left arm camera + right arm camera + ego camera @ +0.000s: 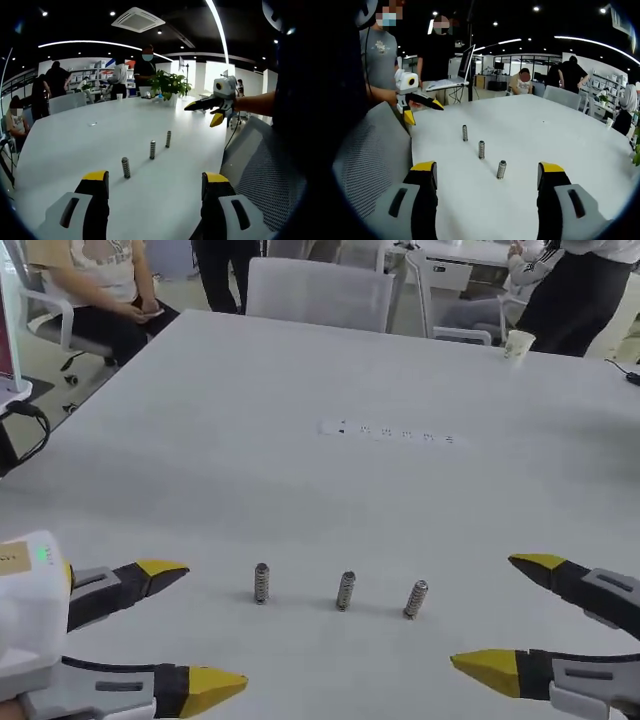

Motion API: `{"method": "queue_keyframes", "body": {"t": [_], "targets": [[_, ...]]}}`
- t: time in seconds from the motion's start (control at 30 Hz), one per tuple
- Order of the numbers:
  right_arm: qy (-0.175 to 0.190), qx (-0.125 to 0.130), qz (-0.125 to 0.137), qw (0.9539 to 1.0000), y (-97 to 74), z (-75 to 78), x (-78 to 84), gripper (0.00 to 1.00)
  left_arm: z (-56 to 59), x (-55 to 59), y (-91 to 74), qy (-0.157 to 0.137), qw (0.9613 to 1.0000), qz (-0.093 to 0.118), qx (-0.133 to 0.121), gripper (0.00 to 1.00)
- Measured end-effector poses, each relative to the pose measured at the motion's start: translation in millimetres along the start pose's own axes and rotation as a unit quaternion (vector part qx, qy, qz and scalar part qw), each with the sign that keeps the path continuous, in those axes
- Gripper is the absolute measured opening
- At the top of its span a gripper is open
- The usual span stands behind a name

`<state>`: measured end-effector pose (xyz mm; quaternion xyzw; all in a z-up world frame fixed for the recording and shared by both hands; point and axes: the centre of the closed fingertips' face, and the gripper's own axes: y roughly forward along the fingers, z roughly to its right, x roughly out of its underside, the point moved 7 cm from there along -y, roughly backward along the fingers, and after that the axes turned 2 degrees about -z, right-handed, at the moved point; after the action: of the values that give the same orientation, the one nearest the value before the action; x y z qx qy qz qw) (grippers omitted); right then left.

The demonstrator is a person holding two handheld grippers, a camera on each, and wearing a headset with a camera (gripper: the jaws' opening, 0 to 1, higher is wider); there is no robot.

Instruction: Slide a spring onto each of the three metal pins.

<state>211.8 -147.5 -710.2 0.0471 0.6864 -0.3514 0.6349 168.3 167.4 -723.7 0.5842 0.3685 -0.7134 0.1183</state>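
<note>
1. Head view cuts off your left gripper (195, 628) and right gripper (500, 613) at the bottom corners, so only their yellow-tipped jaws and part of each body show.
2. You cannot make out the metal pins: three small grey coil springs (345, 591) cover them.
3. These springs stand in a row on the white tabletop (300, 490), between your grippers, and the right-hand one leans slightly.
4. Both your grippers have their jaws spread wide, holding nothing.

Left gripper (215, 625): jaws spread wide, nothing between them, yellow tips pointing right. Right gripper (482, 611): jaws equally spread, empty, tips pointing left, facing the other. Bare forearm (255, 102) behind right gripper.
</note>
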Motion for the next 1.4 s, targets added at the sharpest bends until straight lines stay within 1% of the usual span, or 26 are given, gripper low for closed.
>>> {"method": "queue_keyframes", "body": {"t": [0.1,0.17,0.23,0.33,0.4,0.47,0.57,0.67,0.8,0.97,1.17,1.4], "targets": [[0.008,0.003,0.008,0.9999,-1.1,-1.6,7.0,0.87,1.1,1.3,-0.4,-0.003,1.0,0.001,-0.002,0.73],[0.013,0.004,0.007,0.9999,-2.3,-2.2,11.5,0.88,1.4,2.5,-0.5,-0.004,1.0,-0.001,-0.004,0.73],[0.022,0.005,0.013,0.9997,-3.0,-4.3,16.9,0.9,2.1,3.7,-0.4,-0.008,0.9999,0.002,-0.007,0.73],[0.02,0.0,0.005,0.9998,-1.3,-9.8,21.6,0.91,3.4,5.7,0.1,-0.012,0.9999,0.001,-0.007,0.75],[0.024,-0.002,0.002,0.9997,1.4,-10.1,26.7,0.91,5.0,8.1,1.0,-0.014,0.9999,-0.002,-0.006,0.75],[0.03,-0.002,0.008,0.9995,1.8,-11.1,26.9,0.92,6.1,9.6,1.6,-0.015,0.9999,-0.004,-0.006,0.76],[0.033,-0.003,0.011,0.9994,2.7,-12.2,26.2,0.92,6.9,9.4,2.0,-0.02,0.9998,-0.002,-0.006,0.79],[0.034,-0.002,0.018,0.9993,3.9,-11.8,25.3,0.93,7.2,9.3,2.2,-0.022,0.9997,-0.002,-0.006,0.8],[0.034,-0.001,0.016,0.9993,4.7,-10.5,26.1,0.93,7.0,8.6,2.4,-0.022,0.9997,-0.003,-0.005,0.8],[0.034,-0.002,0.017,0.9993,5.1,-11.5,23.8,0.93,6.6,6.7,1.9,-0.022,0.9997,0.001,-0.006,0.8],[0.03,-0.003,0.02,0.9993,7.5,-10.4,21.7,0.93,6.5,7.0,2.0,-0.021,0.9998,-0.001,-0.006,0.8],[0.031,-0.003,0.016,0.9994,8.7,-10.7,25.8,0.95,4.9,8.6,2.8,-0.022,0.9997,-0.003,-0.008,0.8]]}}
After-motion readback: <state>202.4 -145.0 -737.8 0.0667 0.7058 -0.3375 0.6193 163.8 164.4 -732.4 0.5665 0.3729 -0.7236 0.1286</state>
